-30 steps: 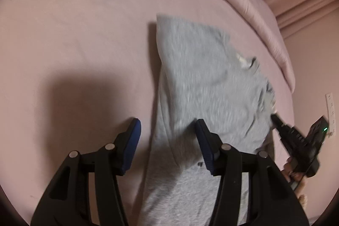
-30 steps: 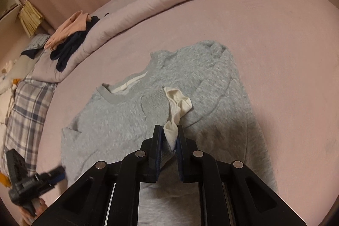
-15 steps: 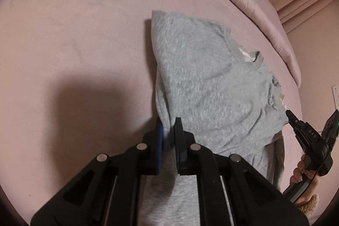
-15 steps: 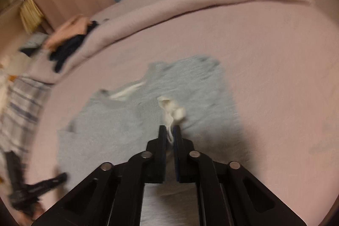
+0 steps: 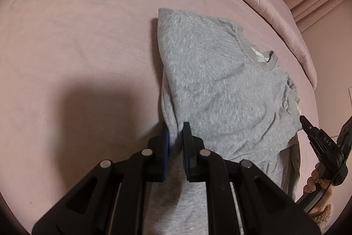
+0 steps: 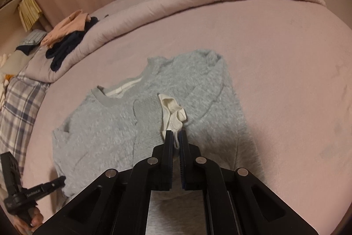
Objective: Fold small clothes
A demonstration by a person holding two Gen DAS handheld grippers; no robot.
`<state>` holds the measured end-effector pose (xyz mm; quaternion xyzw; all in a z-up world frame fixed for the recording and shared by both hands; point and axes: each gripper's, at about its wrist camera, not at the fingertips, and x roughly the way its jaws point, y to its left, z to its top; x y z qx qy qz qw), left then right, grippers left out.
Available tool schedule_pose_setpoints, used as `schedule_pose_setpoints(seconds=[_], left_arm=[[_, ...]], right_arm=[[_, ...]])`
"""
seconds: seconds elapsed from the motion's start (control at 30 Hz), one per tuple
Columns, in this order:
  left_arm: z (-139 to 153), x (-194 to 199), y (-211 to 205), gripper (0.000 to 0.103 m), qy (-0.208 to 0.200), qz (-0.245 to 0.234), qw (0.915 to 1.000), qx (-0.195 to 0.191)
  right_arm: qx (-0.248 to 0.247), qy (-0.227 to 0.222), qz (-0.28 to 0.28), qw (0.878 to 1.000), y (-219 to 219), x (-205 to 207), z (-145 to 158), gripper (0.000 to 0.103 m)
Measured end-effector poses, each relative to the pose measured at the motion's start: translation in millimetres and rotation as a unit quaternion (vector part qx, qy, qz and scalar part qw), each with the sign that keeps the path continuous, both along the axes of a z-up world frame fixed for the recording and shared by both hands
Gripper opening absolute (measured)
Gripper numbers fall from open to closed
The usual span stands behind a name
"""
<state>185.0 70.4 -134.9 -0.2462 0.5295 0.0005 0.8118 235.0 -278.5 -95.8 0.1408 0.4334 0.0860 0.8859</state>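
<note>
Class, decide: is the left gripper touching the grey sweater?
Touching. In the left wrist view, the left gripper has its jaws shut on a bunched edge of the grey sweater.

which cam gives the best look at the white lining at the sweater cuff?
Right wrist. The white lining sits mid-frame on the grey sweater, turned out of the cuff, its lower end pinched in the right gripper. The left wrist view shows only a sliver of it at the sweater's far edge.

Dim, warm indoor light in both views. A broad soft shadow lies on the pink bed sheet [image 5: 88, 58] at 8 o'clock. Fisheye bending and dark corners; both views are sharp.
</note>
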Motion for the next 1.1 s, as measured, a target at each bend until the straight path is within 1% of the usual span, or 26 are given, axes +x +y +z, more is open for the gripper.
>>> schedule_pose_setpoints(seconds=[0.13,0.23,0.47,0.57,1.1], left_arm=[[2,-1,-1,0.011,-0.002,0.0,1.0,0.003],[2,0,-3,0.011,-0.002,-0.003,0.9999,0.01],[-1,3,-7,0.014,0.0,-0.006,0.9995,0.03],[-2,4,-6,0.015,0.003,-0.004,0.9996,0.029],[-4,5,-9,0.017,0.006,0.01,0.9995,0.028]], right_arm=[[0.002,-0.009,-0.005,1.0,-2,-2,5,0.005],[0.006,-0.007,-0.008,1.0,-5,-2,3,0.004],[-0.003,0.033,-0.015,0.999,-6,4,-24,0.004],[0.002,0.039,-0.019,0.999,-7,3,-29,0.004],[0.002,0.044,-0.021,0.999,-9,2,-33,0.004]])
